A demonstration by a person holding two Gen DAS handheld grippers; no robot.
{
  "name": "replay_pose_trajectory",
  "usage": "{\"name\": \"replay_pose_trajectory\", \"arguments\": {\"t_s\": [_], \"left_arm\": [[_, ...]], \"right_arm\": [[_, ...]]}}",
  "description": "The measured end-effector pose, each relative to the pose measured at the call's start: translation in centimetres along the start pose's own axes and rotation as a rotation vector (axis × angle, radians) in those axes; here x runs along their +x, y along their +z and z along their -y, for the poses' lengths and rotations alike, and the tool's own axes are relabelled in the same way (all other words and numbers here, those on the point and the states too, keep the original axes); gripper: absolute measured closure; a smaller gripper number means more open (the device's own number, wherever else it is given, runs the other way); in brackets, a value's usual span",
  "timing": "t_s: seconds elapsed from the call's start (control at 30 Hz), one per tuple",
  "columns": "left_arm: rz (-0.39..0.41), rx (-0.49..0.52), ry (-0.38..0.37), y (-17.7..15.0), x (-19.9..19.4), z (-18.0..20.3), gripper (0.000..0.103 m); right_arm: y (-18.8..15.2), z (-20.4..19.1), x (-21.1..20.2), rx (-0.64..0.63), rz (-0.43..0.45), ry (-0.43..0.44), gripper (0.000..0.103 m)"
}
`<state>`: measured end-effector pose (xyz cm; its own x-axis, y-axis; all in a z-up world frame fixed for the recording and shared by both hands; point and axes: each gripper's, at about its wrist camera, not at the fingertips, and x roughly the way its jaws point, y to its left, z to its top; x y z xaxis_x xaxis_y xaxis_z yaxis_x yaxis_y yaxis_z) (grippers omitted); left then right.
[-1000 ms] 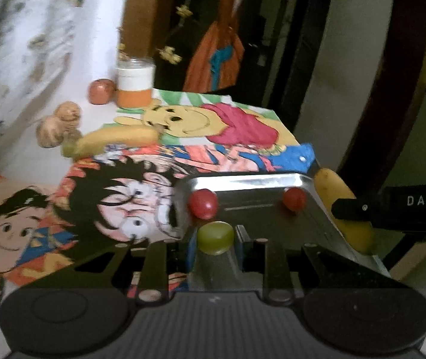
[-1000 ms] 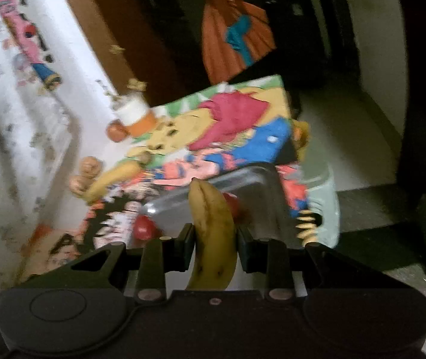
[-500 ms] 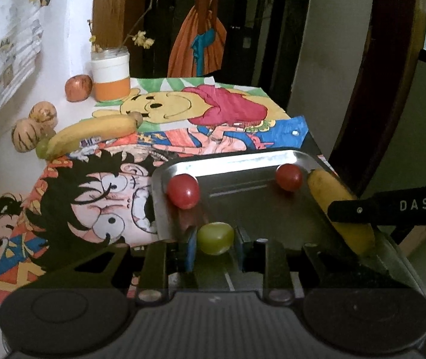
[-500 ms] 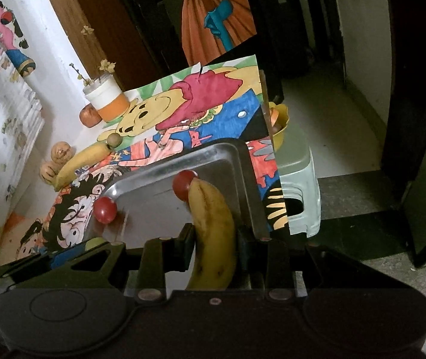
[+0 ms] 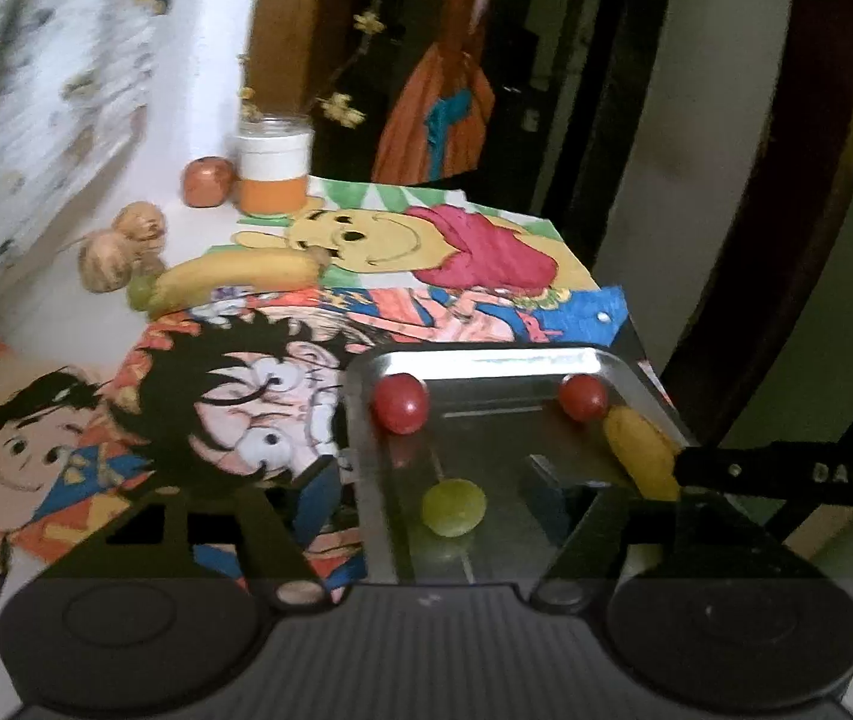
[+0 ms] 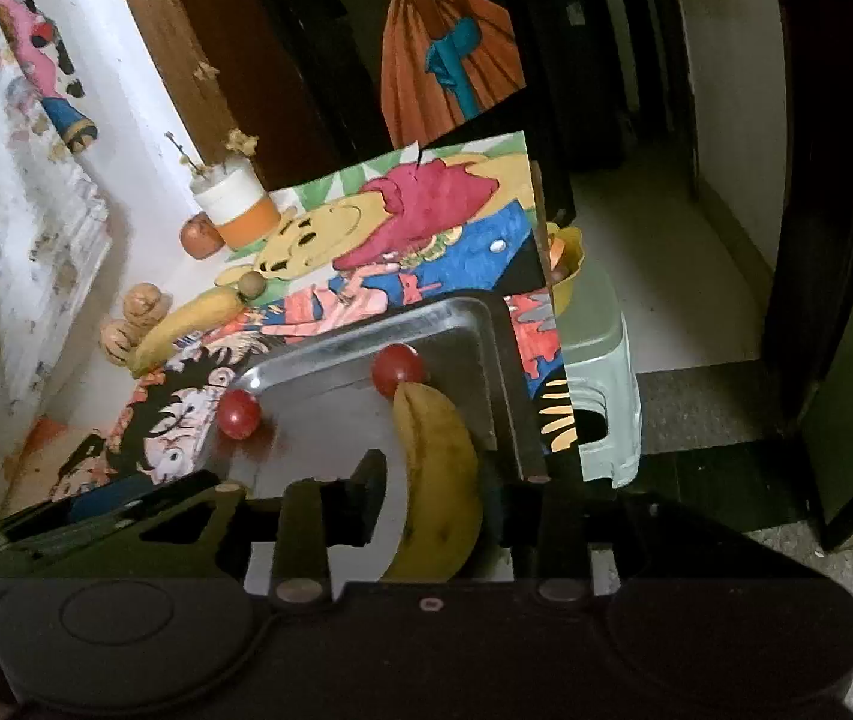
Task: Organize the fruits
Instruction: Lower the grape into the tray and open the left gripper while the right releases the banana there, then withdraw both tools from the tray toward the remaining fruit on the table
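Nearest, over steel tray (image 5: 474,360): left gripper (image 5: 426,498) jaws opening wide, round green grape (image 5: 453,507) loose on tray floor between them. Right gripper (image 6: 426,492) jaws opening around yellow banana (image 6: 438,480) at tray's right rim. Two red cherry tomatoes (image 5: 399,411) along far rim. Beyond, second banana (image 5: 234,279) on cartoon cloth (image 5: 426,252); bare tray centre.

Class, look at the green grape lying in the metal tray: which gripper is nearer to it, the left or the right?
Left. The left gripper is opening with the green grape between its fingers; the right gripper is opening around the banana.
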<state>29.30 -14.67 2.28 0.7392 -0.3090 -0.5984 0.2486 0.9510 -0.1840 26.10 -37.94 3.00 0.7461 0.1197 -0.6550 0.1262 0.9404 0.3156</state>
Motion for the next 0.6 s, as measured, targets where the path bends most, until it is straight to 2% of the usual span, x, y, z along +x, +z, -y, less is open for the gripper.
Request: {"name": "replay_pose_trajectory", "arguments": {"t_s": [0.07,0.1,0.17,0.27,0.47,0.6], "left_arm": [[0.016,-0.027,0.018,-0.1,-1.1,-0.5,0.015],[0.022,-0.04,0.026,-0.1,-1.7,-0.7,0.012],[0.027,-0.063,0.039,-0.3,-3.0,-1.2,0.001],[0.005,-0.067,0.054,-0.9,-4.6,-1.9,0.0],[-0.016,-0.072,0.103,-2.8,-7.7,-3.2,0.0],[-0.044,-0.054,0.131,-4.1,-9.6,-4.0,0.0]], "right_arm": [[-0.2,-0.3,-1.0,-0.006,0.012,0.007,0.058],[-0.3,-0.5,-1.5,-0.012,0.018,0.01,0.055],[-0.6,-1.0,-2.5,-0.029,0.022,0.02,0.039],[-1.3,-1.7,-4.0,-0.062,0.024,0.034,0.021],[-3.5,-2.9,-6.5,-0.086,0.005,0.049,0.004],[-5.3,-3.7,-7.6,-0.103,-0.032,0.06,0.001]]}}
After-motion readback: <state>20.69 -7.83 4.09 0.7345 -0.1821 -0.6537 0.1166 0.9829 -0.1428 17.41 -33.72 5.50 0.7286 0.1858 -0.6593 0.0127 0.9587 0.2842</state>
